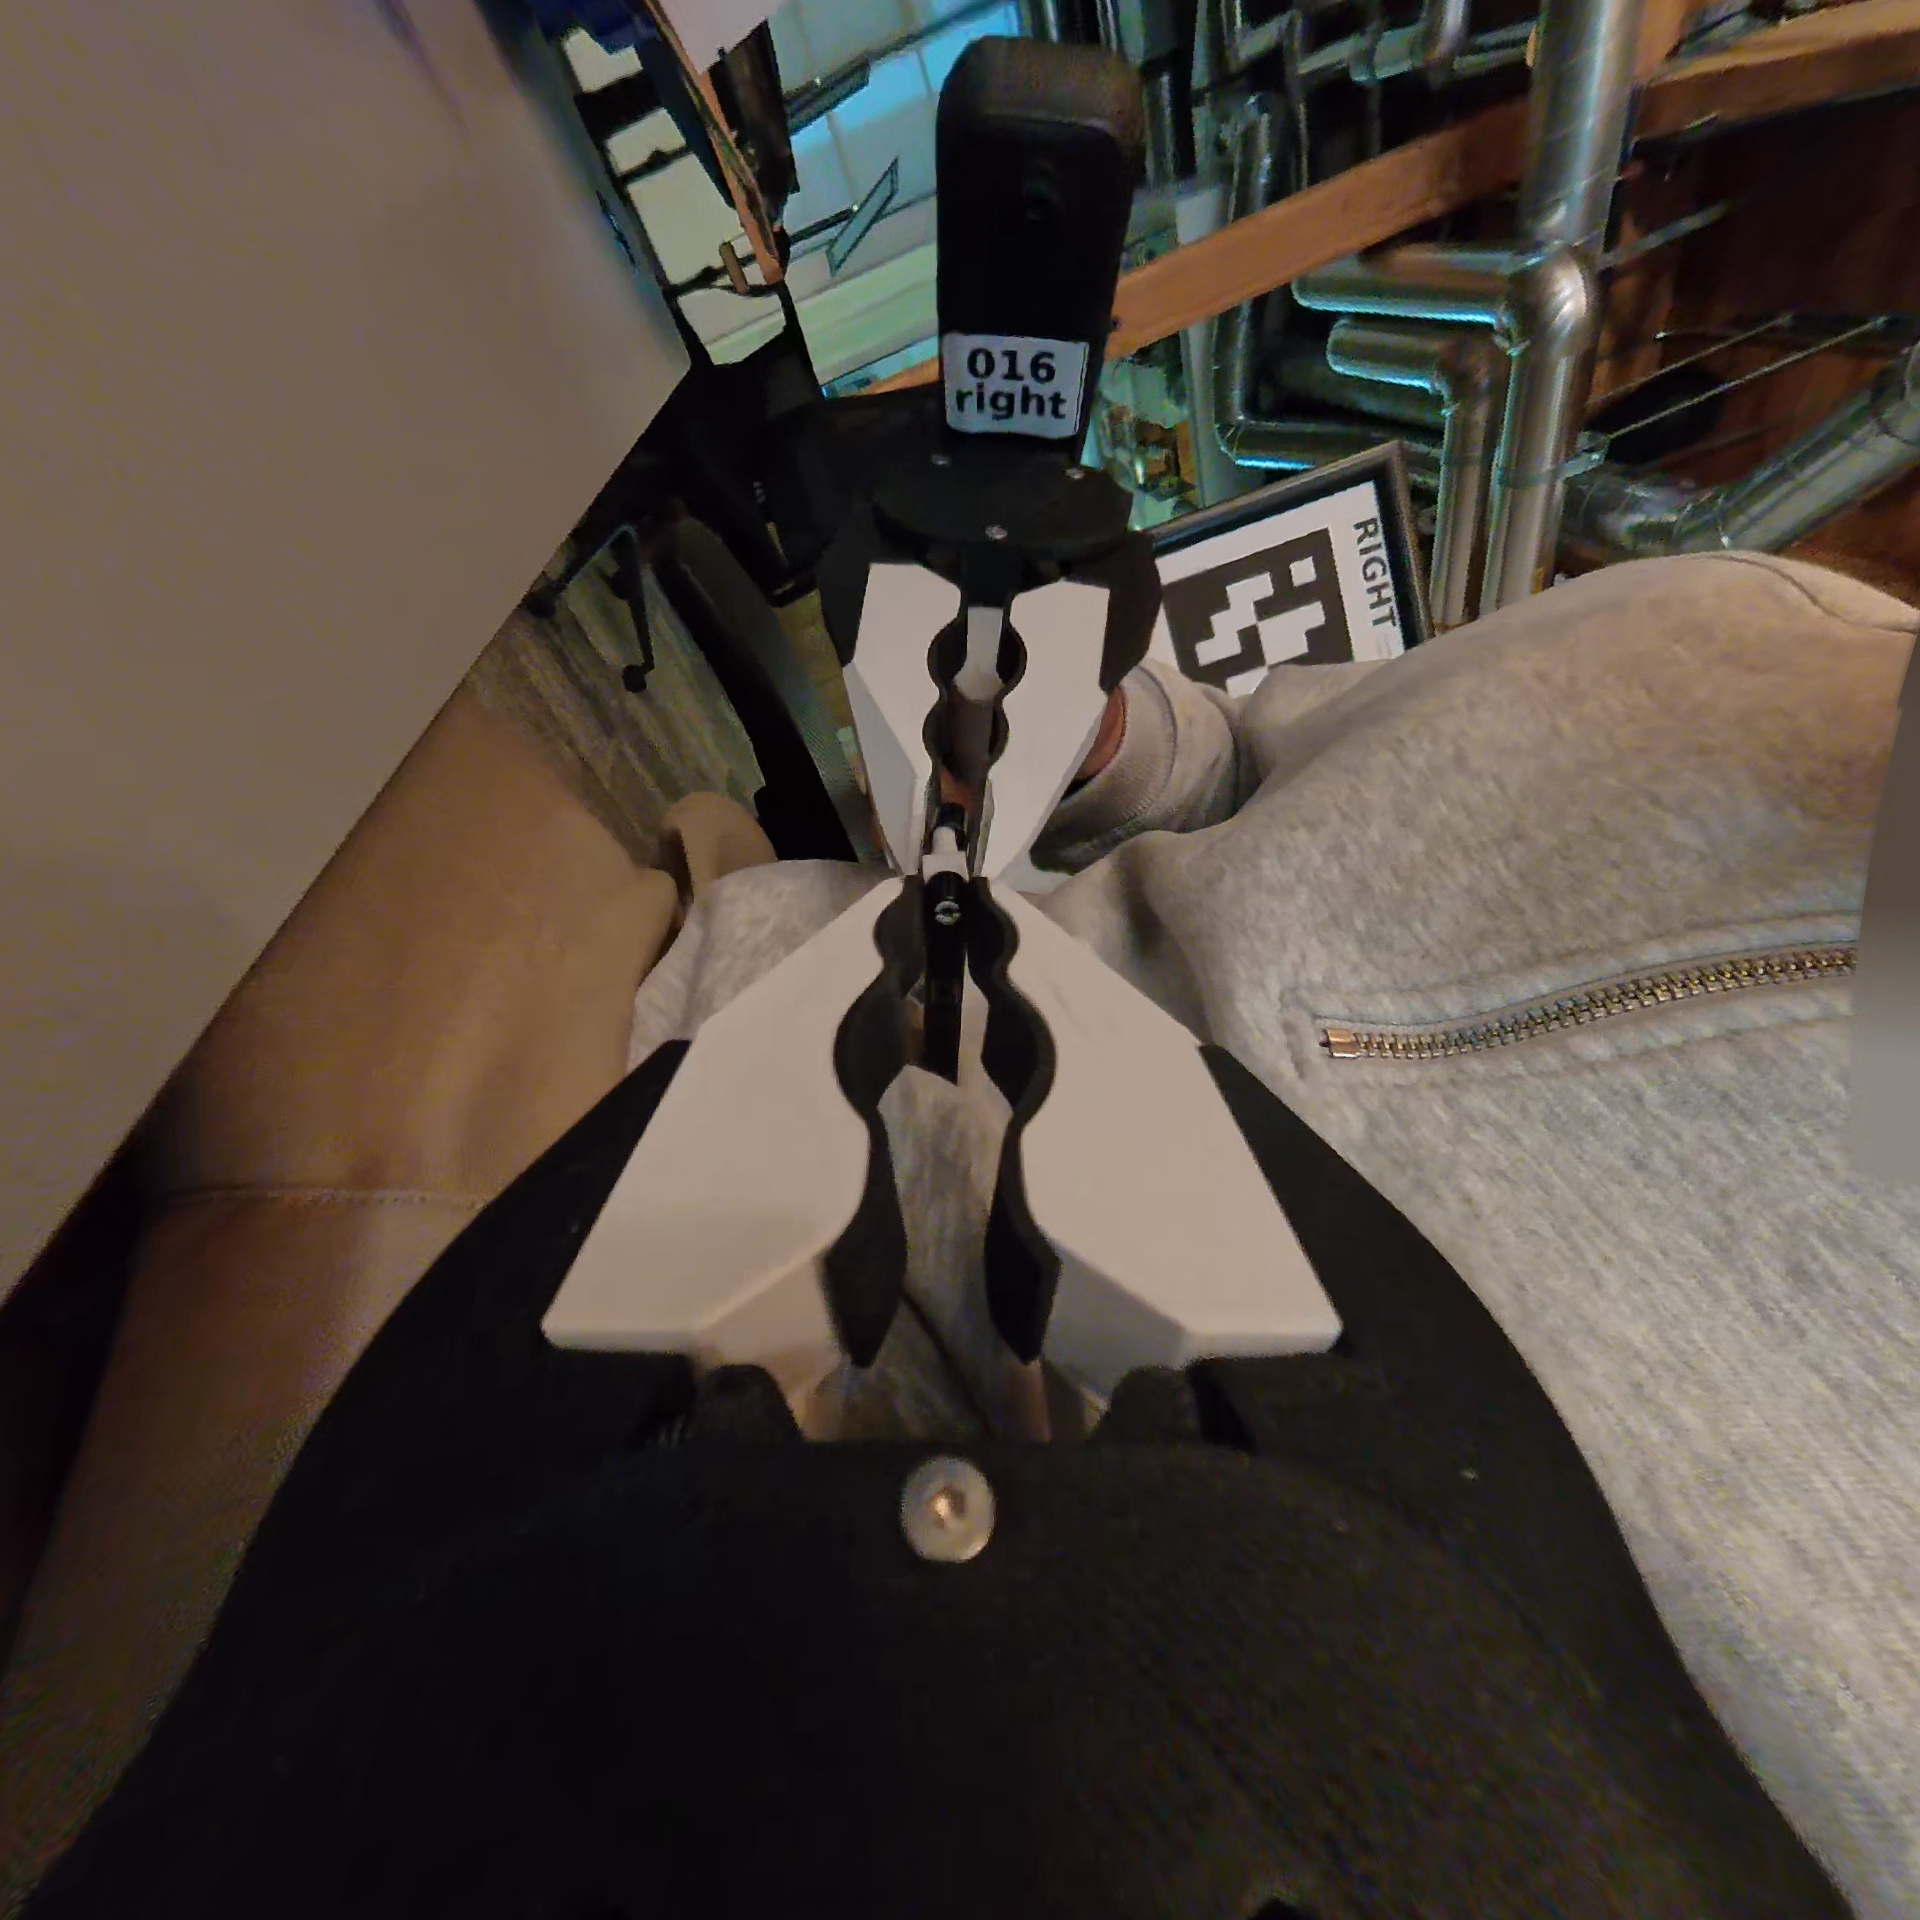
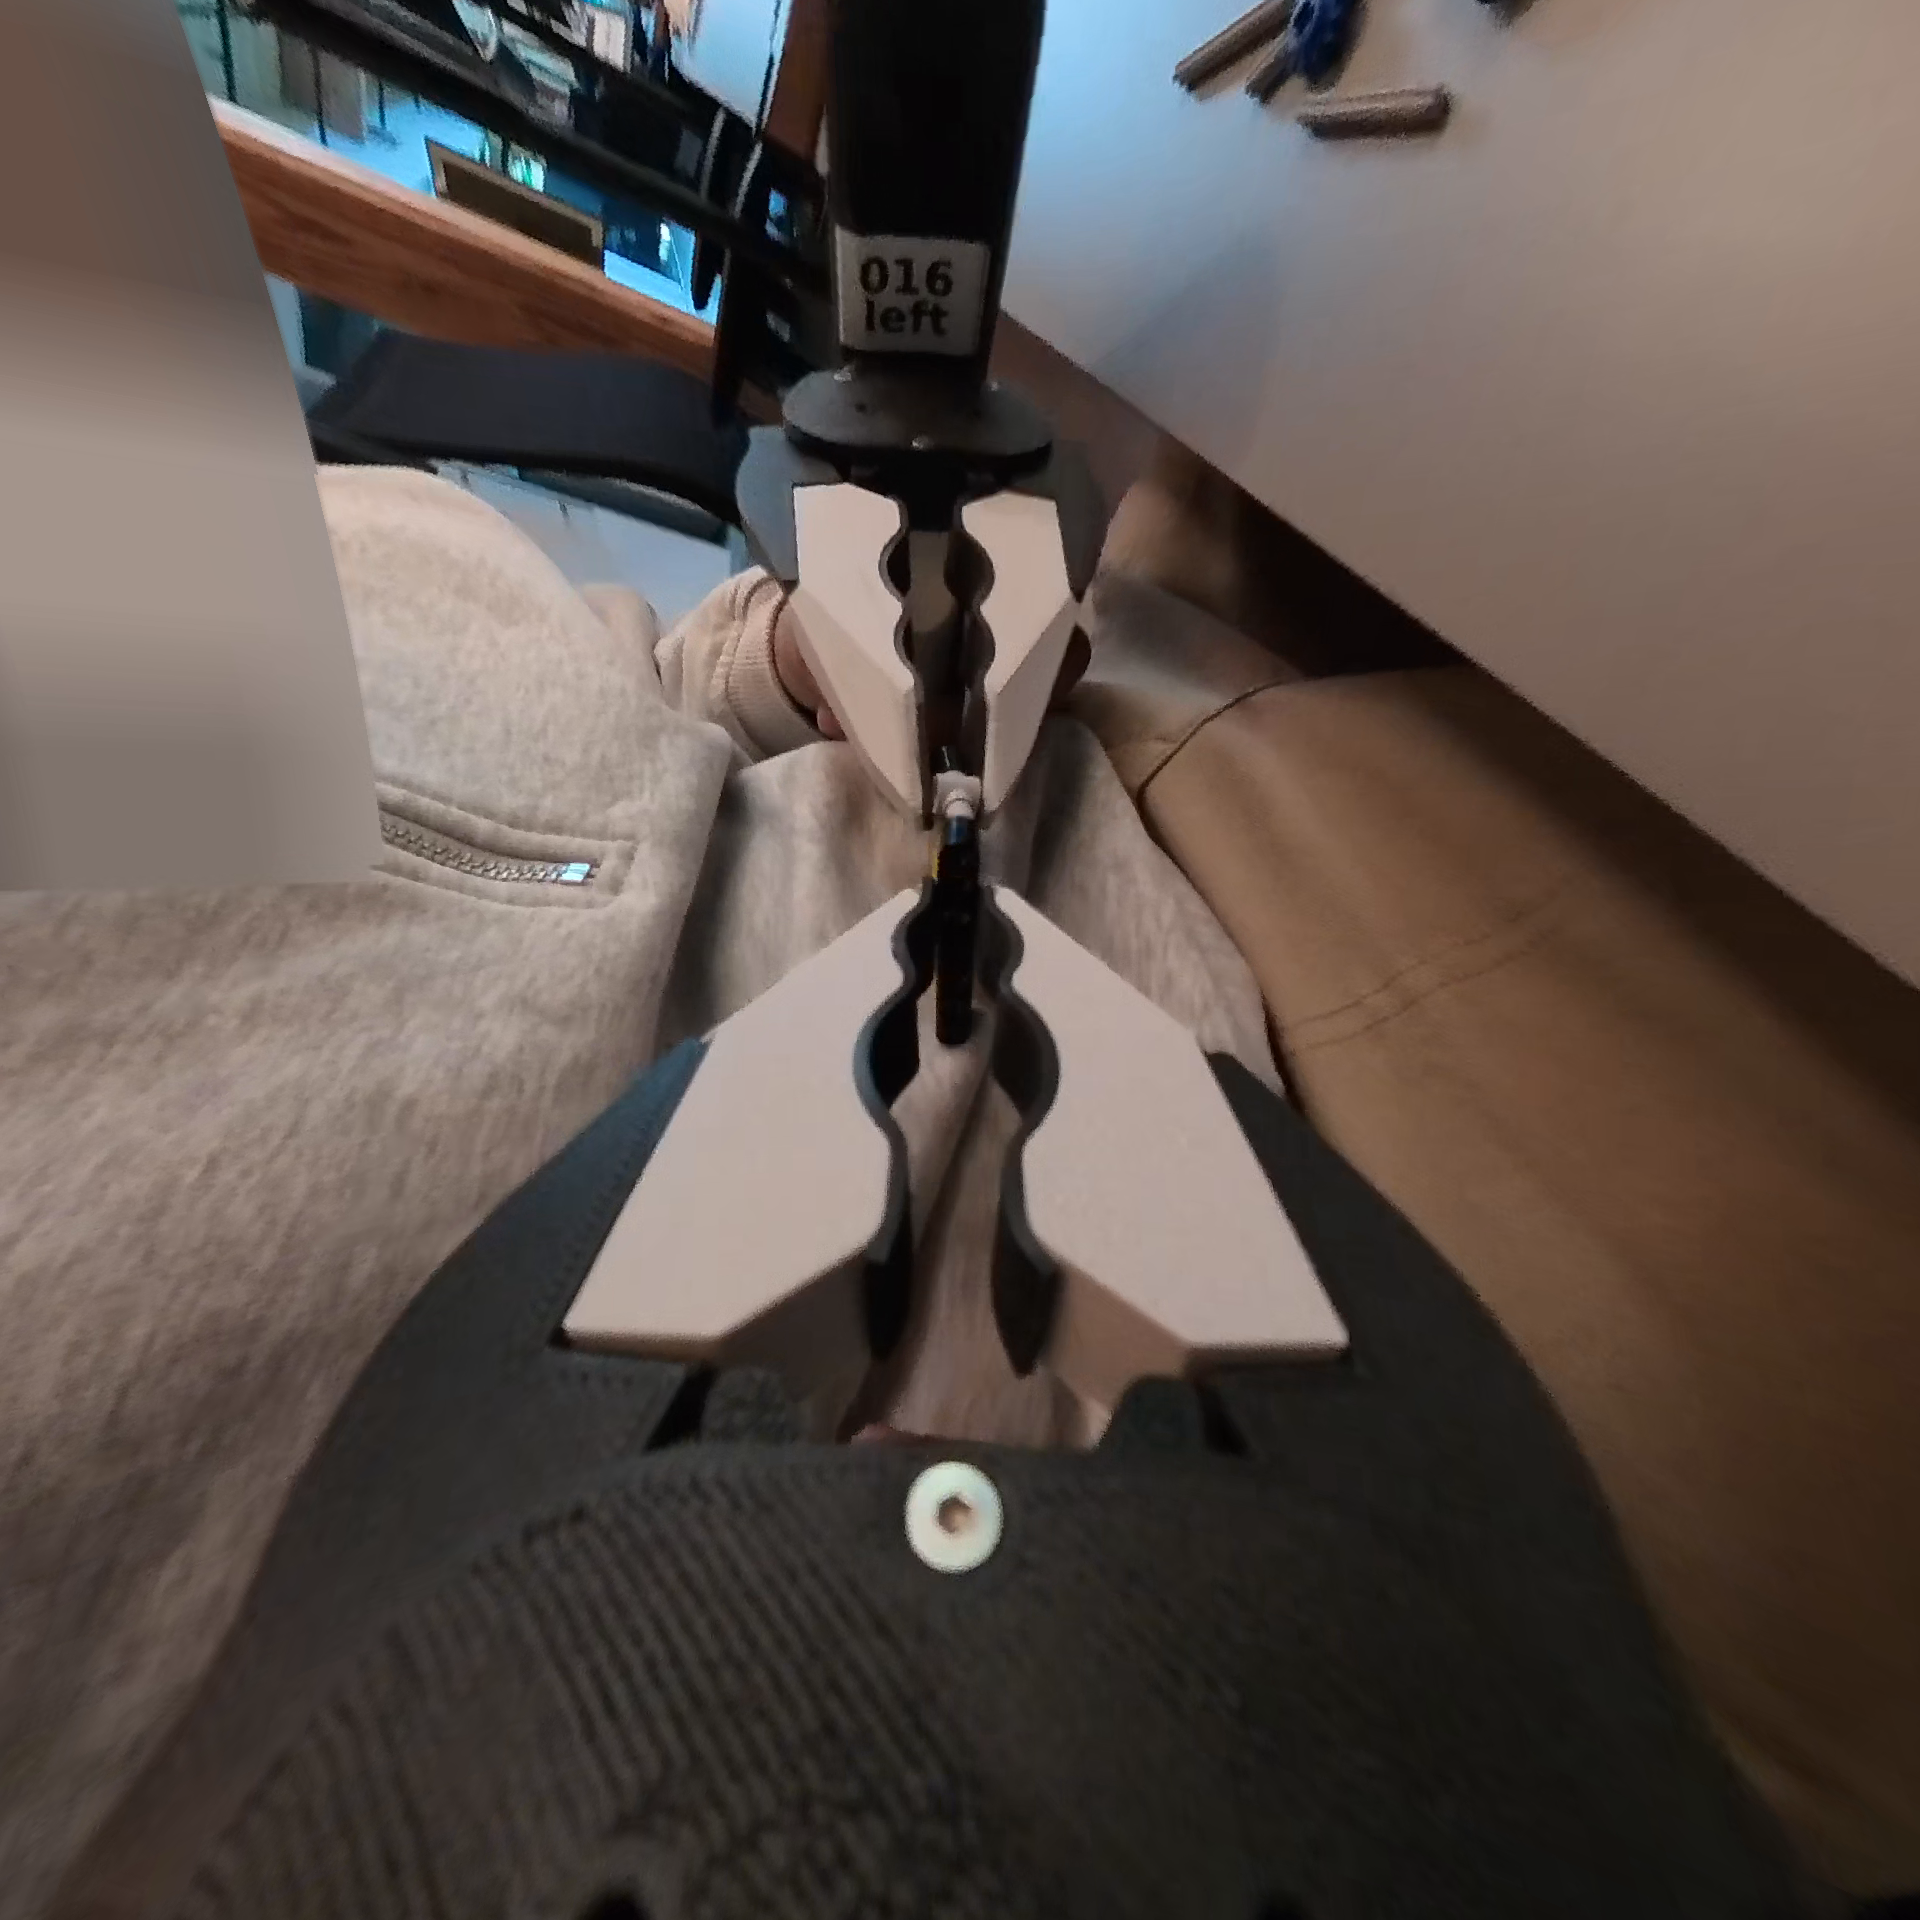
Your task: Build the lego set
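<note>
Between the two grippers, held tip to tip over the person's lap, sits the small lego assembly. The left gripper (image 1: 943, 894) is clamped on a slim black lego piece (image 1: 945, 977) that runs back between its wavy black pads. The right gripper (image 1: 951, 842) faces it from just beyond and is pinched on a small white lego piece (image 1: 945, 840), which meets the end of the black one. From the right wrist view the same join shows the other way round: the right gripper (image 2: 951, 899) has a dark rod-like piece (image 2: 954, 966) lying between its fingers, and the white piece (image 2: 954, 798) sits at the tips of the left gripper (image 2: 951, 805); which claw truly bears which part I cannot tell for certain.

Behind them lies a grey sweatshirt (image 1: 1507, 935) with a zipped pocket (image 1: 1579, 1003). Tan trousers (image 2: 1558, 987) run alongside, under the edge of a pale table (image 2: 1558, 364). On that table, well apart from the grippers, lie a few loose grey and blue pieces (image 2: 1371, 109). Metal pipes (image 1: 1538, 312) and a framed black-and-white marker board (image 1: 1288, 592) stand farther off.
</note>
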A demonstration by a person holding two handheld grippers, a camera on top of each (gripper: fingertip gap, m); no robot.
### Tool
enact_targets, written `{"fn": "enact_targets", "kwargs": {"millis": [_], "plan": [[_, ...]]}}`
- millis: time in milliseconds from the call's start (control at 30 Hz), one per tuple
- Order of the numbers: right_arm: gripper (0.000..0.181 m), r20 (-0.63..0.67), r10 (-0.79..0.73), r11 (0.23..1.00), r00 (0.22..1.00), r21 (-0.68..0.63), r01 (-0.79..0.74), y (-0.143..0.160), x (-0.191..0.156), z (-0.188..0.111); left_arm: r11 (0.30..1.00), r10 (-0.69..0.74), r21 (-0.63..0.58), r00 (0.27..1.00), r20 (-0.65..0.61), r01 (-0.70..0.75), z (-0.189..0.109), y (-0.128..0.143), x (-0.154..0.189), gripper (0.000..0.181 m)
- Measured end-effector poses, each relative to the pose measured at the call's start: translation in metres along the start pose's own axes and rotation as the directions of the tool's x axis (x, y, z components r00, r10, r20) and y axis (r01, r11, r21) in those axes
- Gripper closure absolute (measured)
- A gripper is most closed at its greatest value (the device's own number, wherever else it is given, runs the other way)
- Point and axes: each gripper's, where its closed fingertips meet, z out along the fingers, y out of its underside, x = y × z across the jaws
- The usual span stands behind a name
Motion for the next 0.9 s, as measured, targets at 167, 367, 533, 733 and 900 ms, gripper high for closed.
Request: {"fn": "enact_targets", "kwargs": {"millis": [167, 367, 533, 733, 900], "plan": [[0.177, 0.024, 0.007, 0.998, 1.000, -0.058, -0.006, 0.005, -0.001, 0.002, 1.000, 0.003, -0.011, 1.000, -0.003, -0.003, 0.002, 0.004, 0.001, 0.175], [0.177, 0.026, -0.065, 0.982, 0.998, -0.178, 0.068, 0.012, -0.004, 0.004, 0.999, 0.001, -0.053, 1.000, -0.021, -0.003, 0.004, 0.011, 0.004, 0.175], [0.177, 0.044, -0.092, 0.977, 0.995, -0.187, 0.099, 0.010, -0.003, 0.007, 0.999, 0.010, -0.040, 1.000, -0.019, -0.011, 0.003, 0.009, 0.003, 0.175], [0.176, -0.008, -0.111, 0.991, 0.994, -0.072, 0.110, 0.002, -0.004, 0.013, 1.000, 0.025, -0.016, 1.000, -0.016, -0.025, 0.002, 0.006, 0.004, 0.175], [0.167, -0.018, -0.083, 0.996, 0.996, 0.027, 0.083, -0.002, -0.002, 0.003, 1.000, 0.013, -0.021, 1.000, -0.027, -0.014, 0.001, 0.006, 0.004, 0.175]]}}
